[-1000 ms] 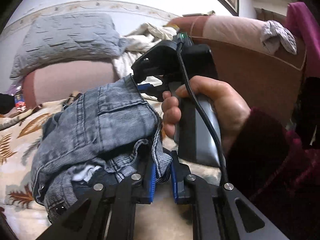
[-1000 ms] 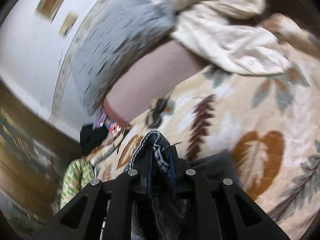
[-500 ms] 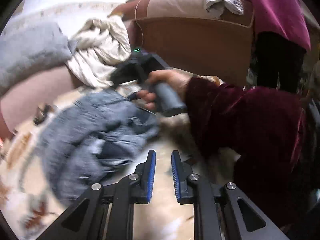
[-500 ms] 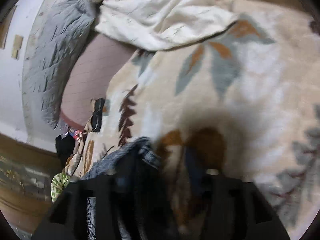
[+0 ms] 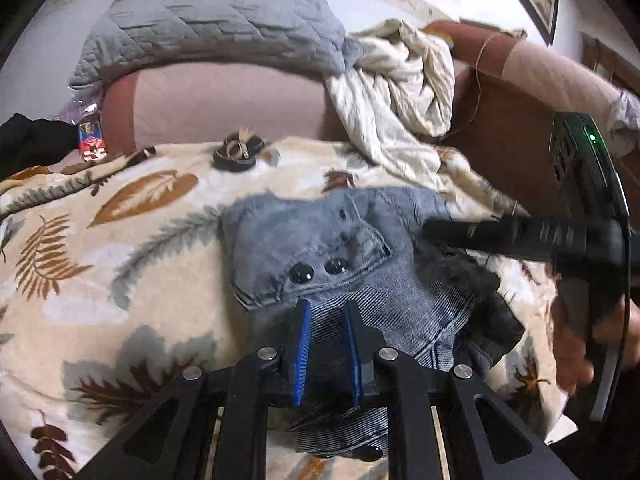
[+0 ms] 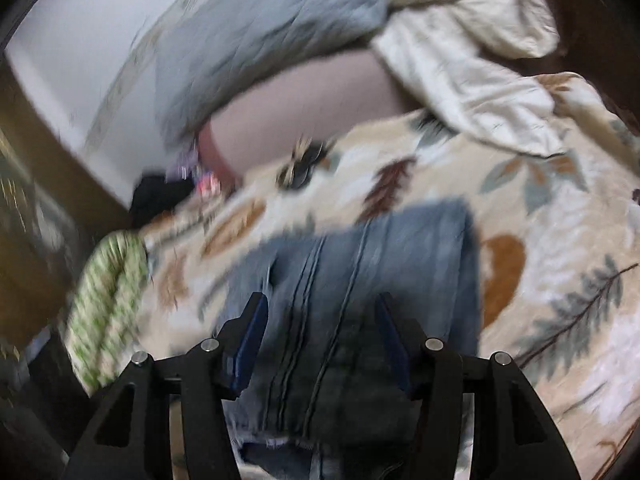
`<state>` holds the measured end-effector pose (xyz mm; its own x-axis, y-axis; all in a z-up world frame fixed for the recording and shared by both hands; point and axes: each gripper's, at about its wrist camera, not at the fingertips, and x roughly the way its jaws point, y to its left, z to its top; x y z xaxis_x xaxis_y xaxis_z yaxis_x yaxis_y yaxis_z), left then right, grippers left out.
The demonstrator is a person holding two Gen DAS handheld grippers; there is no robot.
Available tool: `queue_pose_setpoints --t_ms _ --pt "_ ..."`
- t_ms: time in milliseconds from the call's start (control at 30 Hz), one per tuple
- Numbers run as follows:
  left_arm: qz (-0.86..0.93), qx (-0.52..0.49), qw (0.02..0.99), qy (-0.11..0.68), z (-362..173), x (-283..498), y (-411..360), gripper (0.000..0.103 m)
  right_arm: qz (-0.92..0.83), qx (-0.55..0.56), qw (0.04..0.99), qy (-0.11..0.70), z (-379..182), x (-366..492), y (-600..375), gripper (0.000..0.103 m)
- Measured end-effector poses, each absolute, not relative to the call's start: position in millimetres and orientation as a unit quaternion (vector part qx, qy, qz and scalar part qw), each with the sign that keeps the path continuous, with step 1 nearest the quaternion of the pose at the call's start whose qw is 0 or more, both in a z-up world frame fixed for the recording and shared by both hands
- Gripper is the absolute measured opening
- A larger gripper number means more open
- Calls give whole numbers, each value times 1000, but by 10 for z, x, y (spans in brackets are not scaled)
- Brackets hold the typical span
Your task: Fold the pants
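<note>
The jeans point(image 5: 344, 256) lie bunched in a compact heap on the leaf-patterned blanket point(image 5: 120, 248), a little right of the middle of the left wrist view, two dark round buttons facing up near the heap's centre. The left gripper point(image 5: 328, 344) points toward 12 o'clock, low over the near edge of the heap; its blue-padded fingers point(image 5: 302, 344) stand a narrow gap apart, with denim lying under and between them, but nothing shows that they pinch it.

From 3 o'clock in that view the right gripper point(image 5: 440, 232) reaches in level, pointing toward 9 o'clock, its dark tip over the right side of the jeans. The hand point(image 5: 580, 344) holding it sits at about 4 o'clock, fingers curled round the grip, a cable running down past it.

The right wrist view is smeared by motion. There the right gripper point(image 6: 320, 336) has its fingers point(image 6: 250, 336) spread wide on either side of a flat denim panel point(image 6: 360, 264) with double seams running toward 12 o'clock; whether the pads touch the cloth cannot be told.

Beyond the jeans, at 11 to 12 o'clock, a grey quilted pillow point(image 5: 216, 16) rests on a pink bolster point(image 5: 228, 108), and a crumpled cream sheet point(image 5: 400, 80) hangs at 1 o'clock. A small dark bundle point(image 5: 238, 154) lies on the blanket at the foot of the bolster.
</note>
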<state>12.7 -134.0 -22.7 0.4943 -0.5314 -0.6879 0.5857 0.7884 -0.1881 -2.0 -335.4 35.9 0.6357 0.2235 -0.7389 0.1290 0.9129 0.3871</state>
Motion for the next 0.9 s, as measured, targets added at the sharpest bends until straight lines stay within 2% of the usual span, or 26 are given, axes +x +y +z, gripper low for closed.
queue_pose_setpoints --t_ms 133,233,467,667,767,900 --pt "-312 100 847 419 -438 -43 -1530 19 -3 158 855 493 4 -162 -3271 57" --pt "-303 138 841 427 -588 -170 -1646 19 -4 153 845 512 -127 -396 -3306 57" --pt "-281 198 856 387 -760 -333 -1804 19 -31 146 842 519 -291 -682 -3256 57" --pt "-293 132 853 412 -537 -270 -1591 19 -33 170 834 524 -209 -675 -3318 57" --pt "-290 111 862 402 -384 -246 -1473 25 -32 197 821 535 -76 -659 -3395 57" --pt "-283 85 864 407 -328 -159 -1388 28 -26 199 866 457 335 -533 -3418 59"
